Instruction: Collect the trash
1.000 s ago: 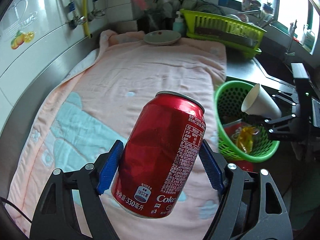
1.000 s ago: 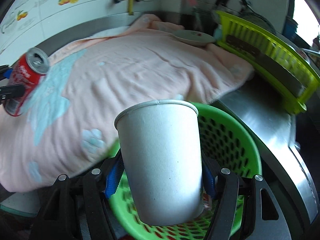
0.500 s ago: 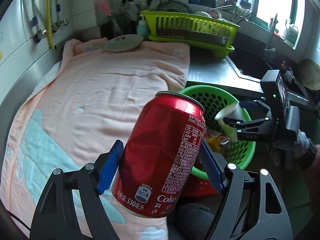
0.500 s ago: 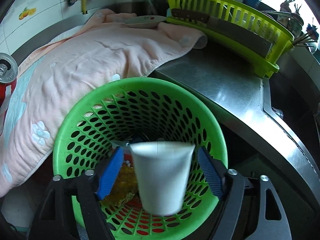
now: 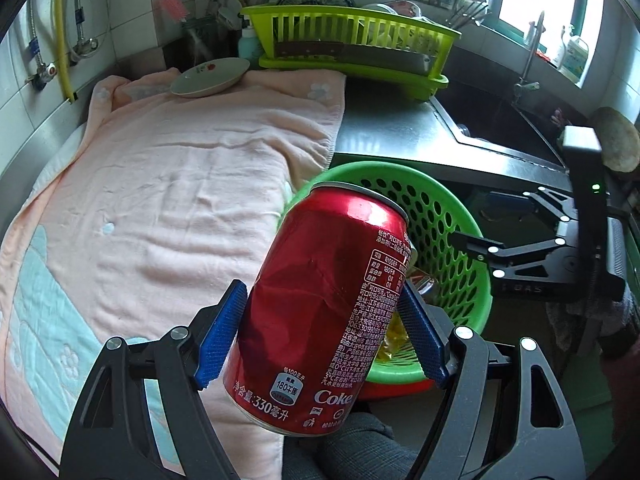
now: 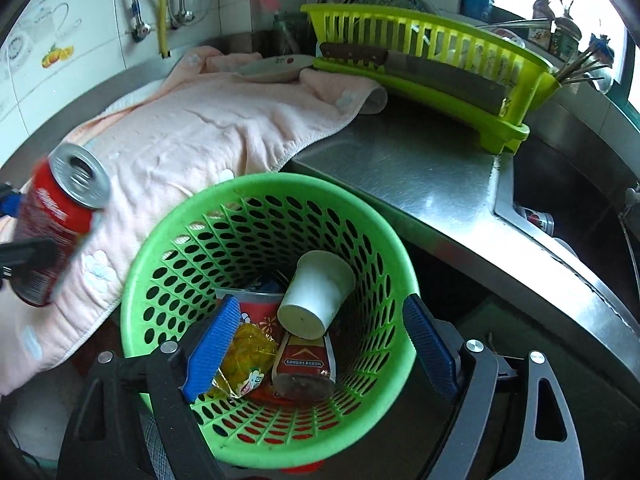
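While my right fingers [image 6: 320,344] have just opened, empty, my left fingers [image 5: 320,328] holding the can [image 5: 324,312] must reach the basket [image 6: 168,240] at lower centre.

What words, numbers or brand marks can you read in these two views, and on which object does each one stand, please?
"Coke", cut off at the edge: red can held in the left hand-held gripper.
"330" with Chinese characters: low on the can.
"180" in a small badge: same can.
Fine white print down the can's side: too small to read.
Red packet in the green basket: label too small.
Yellow wrapper: print blurred.
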Available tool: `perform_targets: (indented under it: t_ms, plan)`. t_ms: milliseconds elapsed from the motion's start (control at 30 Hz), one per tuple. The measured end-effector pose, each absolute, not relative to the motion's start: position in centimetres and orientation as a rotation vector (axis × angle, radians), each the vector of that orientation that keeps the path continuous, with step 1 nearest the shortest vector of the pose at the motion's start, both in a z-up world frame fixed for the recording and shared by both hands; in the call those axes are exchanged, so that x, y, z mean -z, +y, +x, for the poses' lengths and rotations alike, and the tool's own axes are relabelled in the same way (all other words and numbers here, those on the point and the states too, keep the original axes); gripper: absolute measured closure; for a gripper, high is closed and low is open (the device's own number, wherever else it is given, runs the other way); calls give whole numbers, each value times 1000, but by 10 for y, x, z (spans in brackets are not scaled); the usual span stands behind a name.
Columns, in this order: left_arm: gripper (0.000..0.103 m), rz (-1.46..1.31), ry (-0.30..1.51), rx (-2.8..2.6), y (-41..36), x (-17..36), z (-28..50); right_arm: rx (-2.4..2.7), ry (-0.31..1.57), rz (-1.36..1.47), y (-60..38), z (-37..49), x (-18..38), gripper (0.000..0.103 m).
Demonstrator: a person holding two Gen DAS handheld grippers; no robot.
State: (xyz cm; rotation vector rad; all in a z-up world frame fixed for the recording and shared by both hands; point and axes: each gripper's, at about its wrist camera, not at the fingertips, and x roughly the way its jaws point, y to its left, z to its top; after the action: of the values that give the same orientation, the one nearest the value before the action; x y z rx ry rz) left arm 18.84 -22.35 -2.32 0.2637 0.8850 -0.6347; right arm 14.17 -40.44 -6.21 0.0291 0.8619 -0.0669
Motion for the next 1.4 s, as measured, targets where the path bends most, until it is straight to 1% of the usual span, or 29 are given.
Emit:
perform_targets:
  t_ms: [233, 367, 567, 867, 933, 1000, 1233, 1400]
  plan:
    - [28, 259, 903, 638, -238, 32, 188, 59, 815, 68, -410, 119, 48, 17]
    - [28, 257, 914, 640, -245, 35, 187, 58, 796, 73, -408, 105, 46, 13]
    - [27, 254, 927, 634, -250, 40, 188, 63, 780, 84, -404, 92, 47, 11]
    - [26, 235, 924, 659, -258, 43, 184, 47, 758, 139, -402, 75, 48, 11]
    - [21, 234, 920, 665, -259, 43, 182, 53, 753, 137, -401, 72, 47, 11]
    - [19, 229, 912, 673, -260, 42, 180, 56, 748, 150, -402, 69, 47, 11]
    - [19, 228, 892, 677, -257, 35, 171, 58, 725, 169, -401, 62, 42, 10]
    - [15, 220, 872, 653, -245, 26, 163, 59, 712, 161, -392, 57, 39, 10]
